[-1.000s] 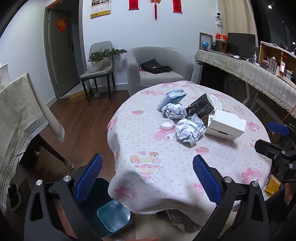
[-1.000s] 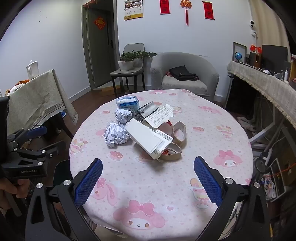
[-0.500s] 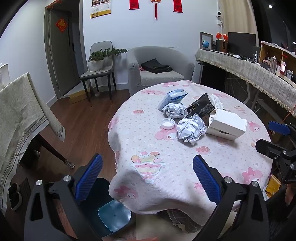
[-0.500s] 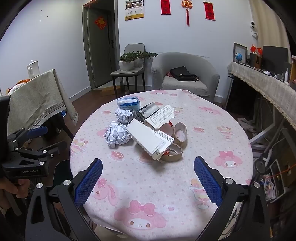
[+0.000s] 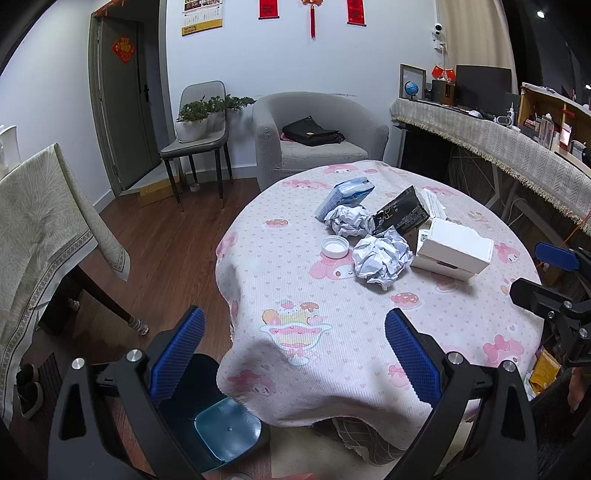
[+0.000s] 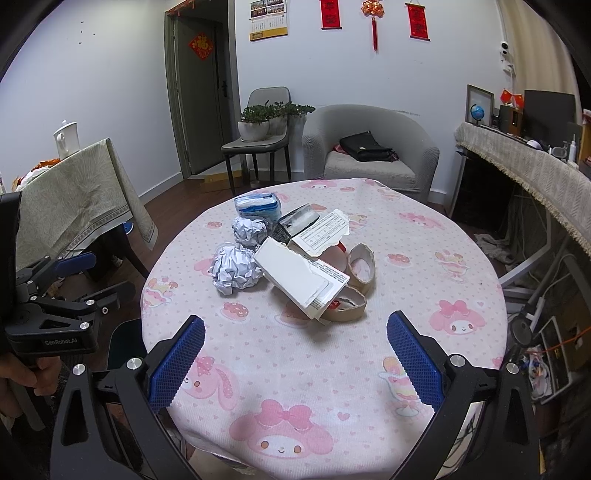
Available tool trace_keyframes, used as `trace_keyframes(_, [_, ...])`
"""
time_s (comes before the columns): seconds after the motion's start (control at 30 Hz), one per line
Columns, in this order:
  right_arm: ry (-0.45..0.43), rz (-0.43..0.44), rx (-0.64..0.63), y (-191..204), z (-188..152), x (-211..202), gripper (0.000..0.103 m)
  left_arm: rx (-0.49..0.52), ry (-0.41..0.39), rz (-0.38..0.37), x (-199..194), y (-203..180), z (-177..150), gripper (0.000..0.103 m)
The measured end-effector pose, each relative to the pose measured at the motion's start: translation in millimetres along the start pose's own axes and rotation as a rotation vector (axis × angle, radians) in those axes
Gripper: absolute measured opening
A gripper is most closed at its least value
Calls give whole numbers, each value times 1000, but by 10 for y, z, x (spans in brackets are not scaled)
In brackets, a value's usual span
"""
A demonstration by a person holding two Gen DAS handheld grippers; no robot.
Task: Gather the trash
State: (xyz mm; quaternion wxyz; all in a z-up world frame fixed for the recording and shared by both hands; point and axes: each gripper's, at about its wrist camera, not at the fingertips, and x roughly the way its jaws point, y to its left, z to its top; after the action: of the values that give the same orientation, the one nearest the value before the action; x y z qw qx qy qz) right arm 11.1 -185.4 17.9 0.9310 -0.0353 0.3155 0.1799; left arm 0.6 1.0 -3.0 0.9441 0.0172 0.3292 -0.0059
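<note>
Two grippers hung wide open and empty at the near edge of the round table [image 6: 461, 258]: the left gripper [image 5: 293, 356] and the right gripper [image 6: 295, 358]. The trash sat mid-table in one heap (two crumpled paper balls [image 6: 236, 269], a torn white box [image 6: 295, 275], a blue packet [image 6: 258, 206]), well apart from both. A bin [image 5: 221, 424] stood below the table's left edge.

- A lived-in home sitting room, with a grey tub armchair [image 6: 369, 147] against the white wall and a black bag [image 6: 365, 147] on its seat.
- Red paper scrolls [image 6: 331, 14] and a wall calendar [image 6: 268, 18] hang above.
- A round table wears a pink cartoon-rabbit tablecloth [image 6: 424, 280].
- Potted plants [image 5: 192, 120] sit on a grey dining chair [image 5: 201, 122].
- A fringed counter [image 5: 498, 147] holds a small globe [image 5: 411, 88] and what may be a monitor [image 5: 483, 86].
</note>
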Motion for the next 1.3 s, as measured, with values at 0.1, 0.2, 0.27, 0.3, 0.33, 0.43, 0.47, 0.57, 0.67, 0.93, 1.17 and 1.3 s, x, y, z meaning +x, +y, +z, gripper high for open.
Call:
trace_keyframes(0.1, [0,1,1,2,0,-9,100,-1,0,-1,0,2,-2,99])
trace_keyframes(0.2, [2,0,0,0,5,7,100,-2,2,-1,6,4,-3,99])
trace_keyframes(0.27, [1,0,-1,-1,3,8,100,-2,1,0,0,2,-1,99])
trace_keyframes(0.3, [2,0,0,-1,2,8,100,-2,0,-1,0,1,0,99])
trace_keyframes(0.33, [3,2,0,-2,2,7,100,-2,0,-1,0,1,0,99])
trace_keyframes(0.43, [3,2,0,11,16,17,100,-1,1,-2,1,2,0,99])
trace_keyframes(0.47, [2,2,1,14,16,12,100,-2,1,-2,-1,2,1,99])
trace_keyframes(0.57, [5,0,1,8,15,21,100,-3,1,-2,-1,2,1,99])
trace_keyframes(0.67, [7,1,2,19,16,18,100,-2,1,-1,9,-4,7,99])
trace_keyframes(0.93, [7,1,3,14,13,23,100,-3,0,-2,9,1,4,99])
trace_keyframes(1.17, [8,1,2,11,14,23,100,-4,0,-2,7,3,5,99])
trace_keyframes(1.3, [8,3,2,10,12,23,100,-4,0,-2,7,4,6,99])
